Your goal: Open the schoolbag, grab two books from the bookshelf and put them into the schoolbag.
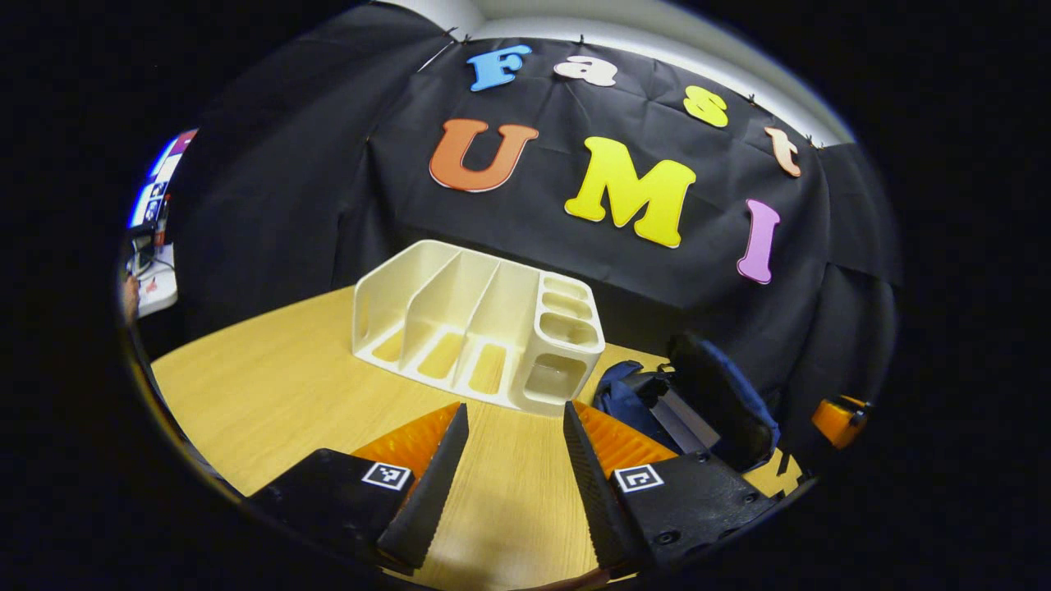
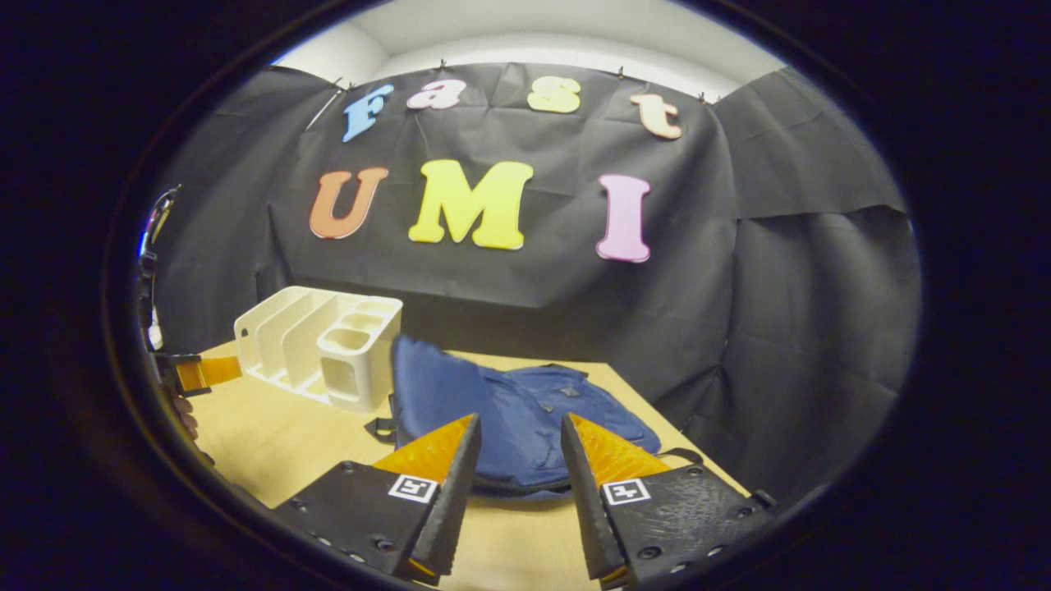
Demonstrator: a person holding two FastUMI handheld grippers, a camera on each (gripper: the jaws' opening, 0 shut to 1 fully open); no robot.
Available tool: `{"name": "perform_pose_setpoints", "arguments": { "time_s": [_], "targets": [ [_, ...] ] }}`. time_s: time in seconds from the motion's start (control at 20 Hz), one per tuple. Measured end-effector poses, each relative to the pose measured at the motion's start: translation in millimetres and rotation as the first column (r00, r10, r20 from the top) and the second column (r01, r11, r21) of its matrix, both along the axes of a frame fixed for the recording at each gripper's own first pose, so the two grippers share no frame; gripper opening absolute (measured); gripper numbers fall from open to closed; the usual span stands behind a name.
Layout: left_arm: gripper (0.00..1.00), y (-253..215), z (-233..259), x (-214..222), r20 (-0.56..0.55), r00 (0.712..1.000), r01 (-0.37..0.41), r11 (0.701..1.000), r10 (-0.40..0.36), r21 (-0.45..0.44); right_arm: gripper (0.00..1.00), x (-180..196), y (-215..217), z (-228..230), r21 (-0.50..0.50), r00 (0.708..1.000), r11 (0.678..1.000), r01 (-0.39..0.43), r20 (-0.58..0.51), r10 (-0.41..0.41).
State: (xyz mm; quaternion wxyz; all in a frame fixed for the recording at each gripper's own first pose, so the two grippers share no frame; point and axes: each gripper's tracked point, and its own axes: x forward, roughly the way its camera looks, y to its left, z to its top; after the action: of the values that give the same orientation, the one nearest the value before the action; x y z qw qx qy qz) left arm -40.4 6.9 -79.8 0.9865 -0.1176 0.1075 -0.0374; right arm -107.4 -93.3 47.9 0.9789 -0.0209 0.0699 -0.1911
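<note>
Both the left gripper (image 1: 516, 460) and right gripper (image 2: 520, 468) hung spread and empty, likely finished, since the bookshelf (image 1: 476, 328) stood bare and the schoolbag (image 2: 525, 419) lay beside it holding something flat.

In the left gripper view the schoolbag (image 1: 706, 402) lies partly behind the gripper's own finger (image 1: 608, 492), and its far side fades into the dark wall; a flat grey thing in its opening is too dim to name. At the right edge the other gripper (image 1: 837, 419) is cut off. At the left edge, some clutter (image 1: 152, 246) is too small to tell. In the right gripper view the bag's near edge sits behind the fingers (image 2: 443, 501).
</note>
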Motion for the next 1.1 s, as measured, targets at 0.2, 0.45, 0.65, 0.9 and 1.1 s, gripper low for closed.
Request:
{"name": "perform_pose_setpoints", "arguments": {
  "time_s": [0.2, 0.45, 0.65, 0.9, 1.1],
  "targets": [
    [0.75, 18, 42, -23, 0.076, 0.997, 0.009, 0.999, -0.011, 0.036, 0.74, -39, 20, 37, 0.008, 0.993, 1.000, -0.005, 0.121, 0.004],
    [0.74, 47, 97, -51, 0.188, 0.981, 0.037, 0.999, -0.037, 0.002, 0.81, -94, 32, 85, -0.060, 0.967, 0.997, 0.048, 0.254, -0.031],
    [0.77, 71, 107, -62, 0.207, 0.978, 0.002, 0.997, -0.018, 0.073, 0.91, -103, 51, 93, -0.091, 0.959, 0.995, 0.048, 0.282, -0.020],
    [0.90, 61, 119, -73, 0.245, 0.968, 0.014, 0.985, -0.057, 0.172, 0.97, -86, 55, 65, -0.049, 0.980, 0.998, 0.031, 0.196, -0.021],
    [0.96, 55, 113, -75, 0.230, 0.968, 0.059, 0.983, -0.098, 0.172, 0.98, -68, 48, 43, -0.001, 0.991, 0.999, 0.032, 0.128, -0.032]
  ]
}}
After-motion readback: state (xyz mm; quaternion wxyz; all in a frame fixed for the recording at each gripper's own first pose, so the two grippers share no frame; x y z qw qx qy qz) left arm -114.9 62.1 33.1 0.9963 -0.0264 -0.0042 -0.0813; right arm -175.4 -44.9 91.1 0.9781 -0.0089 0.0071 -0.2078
